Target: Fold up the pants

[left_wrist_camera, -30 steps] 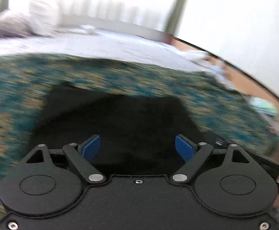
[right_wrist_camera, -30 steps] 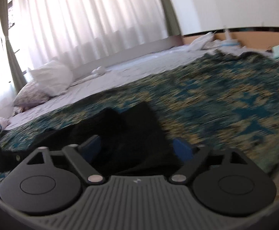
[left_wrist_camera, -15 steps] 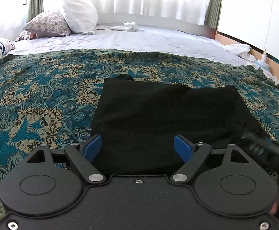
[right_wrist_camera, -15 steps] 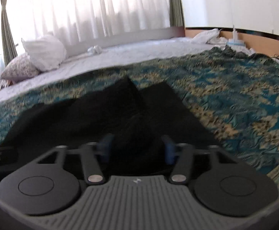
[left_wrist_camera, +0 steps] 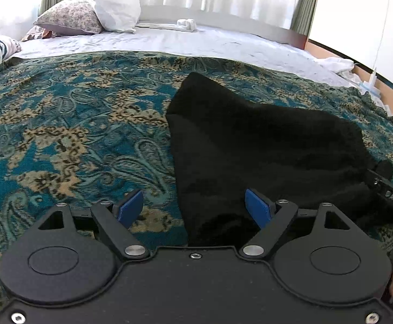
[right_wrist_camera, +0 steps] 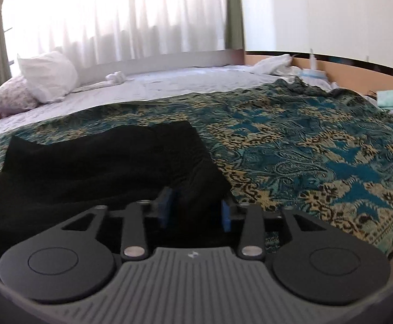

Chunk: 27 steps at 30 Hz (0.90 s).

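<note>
The black pants (left_wrist_camera: 264, 145) lie bunched on a teal and tan patterned blanket (left_wrist_camera: 69, 124). My left gripper (left_wrist_camera: 195, 209) is open, low over the pants' near left edge, with the cloth between its blue pads but not pinched. My right gripper (right_wrist_camera: 196, 208) has its jaws partly closed around a raised fold at the right end of the pants (right_wrist_camera: 94, 162); a gap still shows between the pads. The right gripper's body shows at the right edge of the left wrist view (left_wrist_camera: 388, 194).
The blanket (right_wrist_camera: 304, 145) covers the near half of a bed. Beyond it is a white sheet (left_wrist_camera: 196, 40) with pillows (left_wrist_camera: 110, 2) at the far left and a window with curtains (right_wrist_camera: 115, 13). Loose cloths (right_wrist_camera: 274, 63) lie at the far right.
The right jaws have narrowed from wide open onto the pants' right end. The left gripper has shifted left to the pants' left edge, still open. The pants have bunched up.
</note>
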{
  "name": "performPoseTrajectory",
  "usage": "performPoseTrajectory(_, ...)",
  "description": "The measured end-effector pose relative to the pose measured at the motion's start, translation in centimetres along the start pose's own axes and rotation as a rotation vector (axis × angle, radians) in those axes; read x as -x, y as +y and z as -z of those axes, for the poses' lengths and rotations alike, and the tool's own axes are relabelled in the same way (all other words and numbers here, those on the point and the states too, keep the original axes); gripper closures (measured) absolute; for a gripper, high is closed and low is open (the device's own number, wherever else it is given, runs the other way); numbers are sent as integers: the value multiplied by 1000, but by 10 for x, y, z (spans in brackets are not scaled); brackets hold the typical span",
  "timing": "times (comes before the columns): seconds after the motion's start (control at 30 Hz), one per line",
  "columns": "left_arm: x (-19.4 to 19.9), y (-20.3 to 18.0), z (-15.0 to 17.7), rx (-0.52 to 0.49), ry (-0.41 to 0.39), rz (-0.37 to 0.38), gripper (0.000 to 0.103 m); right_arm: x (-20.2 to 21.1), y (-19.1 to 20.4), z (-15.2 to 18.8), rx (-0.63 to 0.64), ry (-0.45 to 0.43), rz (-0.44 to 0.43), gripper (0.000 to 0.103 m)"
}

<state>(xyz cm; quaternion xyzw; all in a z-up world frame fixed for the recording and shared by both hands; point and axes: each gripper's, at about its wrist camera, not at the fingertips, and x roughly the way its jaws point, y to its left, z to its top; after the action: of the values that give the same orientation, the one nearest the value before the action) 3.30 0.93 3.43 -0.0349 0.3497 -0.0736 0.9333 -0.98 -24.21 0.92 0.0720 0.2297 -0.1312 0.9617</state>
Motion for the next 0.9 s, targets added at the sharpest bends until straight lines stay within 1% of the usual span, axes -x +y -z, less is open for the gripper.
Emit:
performPoseTrajectory(0.03,2,3,0,-4,-3,-7,22,4,-3,-2,-3,-5,-19,29)
performPoseTrajectory(0.1,8,10,-3,-9,-9,-29,22,15,-11,-10,-27,-38,-31,20)
performPoseTrajectory(0.17,13,16,-11,-3,-31,-49,26,22,-21,-22,-46,-67,-50,13)
performPoseTrajectory(0.2,15,18,-17,0,-49,-51,31,25,-24,-30,-52,-78,-65,8)
performPoseTrajectory(0.23,16,18,-24,3,-70,-45,34,23,-26,-39,-53,-82,-77,5)
performPoseTrajectory(0.3,13,15,-41,0,-100,-18,35,14,-21,-56,-21,-64,-77,5)
performPoseTrajectory(0.37,6,9,-56,9,-117,13,38,-6,-7,-71,70,-22,-69,5)
performPoseTrajectory(0.4,2,6,-62,11,-136,33,39,-16,0,-75,101,-14,-75,5)
performPoseTrajectory(0.47,-11,-4,-75,-19,-161,65,41,-38,12,-79,132,13,-89,5)
performPoseTrajectory(0.5,-23,-7,-81,-36,-158,80,47,-51,16,-80,139,30,-86,6)
performPoseTrajectory(0.53,-38,-10,-87,-49,-144,94,56,-64,21,-79,144,53,-80,13)
performPoseTrajectory(0.57,-52,-13,-91,-51,-131,95,60,-75,24,-78,152,79,-74,21)
performPoseTrajectory(0.6,-66,-15,-95,-54,-116,89,63,-86,28,-75,157,107,-80,34)
performPoseTrajectory(0.63,-82,-15,-98,-54,-99,74,64,-94,30,-72,152,128,-96,36)
performPoseTrajectory(0.67,-98,-14,-101,-50,-75,51,65,-99,32,-70,160,124,-87,36)
performPoseTrajectory(0.73,-123,-11,-104,-18,-25,27,70,-105,38,-65,205,103,-54,37)
performPoseTrajectory(0.8,-135,-5,-106,19,-27,33,70,-112,39,-61,207,89,-29,37)
performPoseTrajectory(0.9,-137,-11,-108,-7,-34,13,70,-120,38,-59,178,66,-5,33)
